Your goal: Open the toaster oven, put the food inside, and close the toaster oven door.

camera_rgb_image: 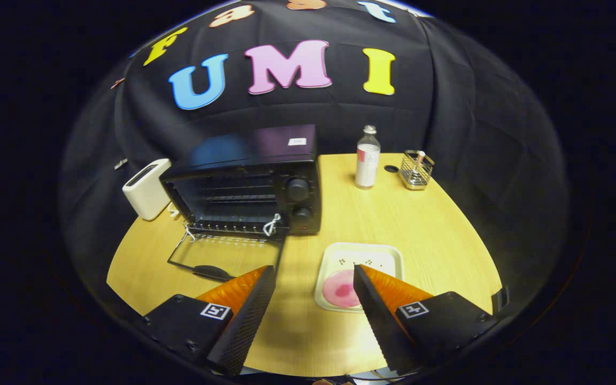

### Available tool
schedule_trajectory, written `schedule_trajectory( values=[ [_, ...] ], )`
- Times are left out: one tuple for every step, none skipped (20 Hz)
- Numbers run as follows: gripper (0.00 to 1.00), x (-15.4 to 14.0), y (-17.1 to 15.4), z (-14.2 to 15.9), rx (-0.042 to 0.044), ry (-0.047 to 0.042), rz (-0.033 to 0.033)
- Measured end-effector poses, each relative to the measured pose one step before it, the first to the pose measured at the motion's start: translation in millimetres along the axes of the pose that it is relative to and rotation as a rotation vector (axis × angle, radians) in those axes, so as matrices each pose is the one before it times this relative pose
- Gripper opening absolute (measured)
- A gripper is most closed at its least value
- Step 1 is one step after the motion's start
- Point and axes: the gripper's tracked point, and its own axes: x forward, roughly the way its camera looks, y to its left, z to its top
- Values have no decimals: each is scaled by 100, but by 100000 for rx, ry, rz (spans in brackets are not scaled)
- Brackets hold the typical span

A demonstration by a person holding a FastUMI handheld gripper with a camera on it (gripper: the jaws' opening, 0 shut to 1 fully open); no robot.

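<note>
Lying pink food [341, 289] on tray [388, 255], tongs [314, 274] apart.

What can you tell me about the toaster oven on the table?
The toaster oven is a black box on the wooden table, beyond the open, empty gripper. Its glass door is folded down flat. Wire racks show inside, with two round knobs beside them. A white toaster stands close at its other side.
</note>
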Motion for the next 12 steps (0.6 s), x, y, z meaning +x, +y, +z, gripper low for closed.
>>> schedule_trajectory(
  values=[
    [98,476,-1223,-71,2074,1609,533],
    [98,408,-1418,-140,1028,2046,-674],
    [100,187,-1222,-58,399,1757,-244],
    [100,508,-1175,-80,829,1290,300],
    [100,382,-1024,-47,1128,1221,165],
    [100,427,-964,-262,1371,1625,313],
    [100,546,-837,-274,1371,1926,491],
    [100,602,-807,-427,1082,2477,677],
    [100,751,-691,-442,979,2350,974],
    [100,816,-709,-516,839,2138,1007],
    [100,820,-779,-571,674,2246,426],
    [100,1091,-712,-635,-70,2700,382]
  ],
)
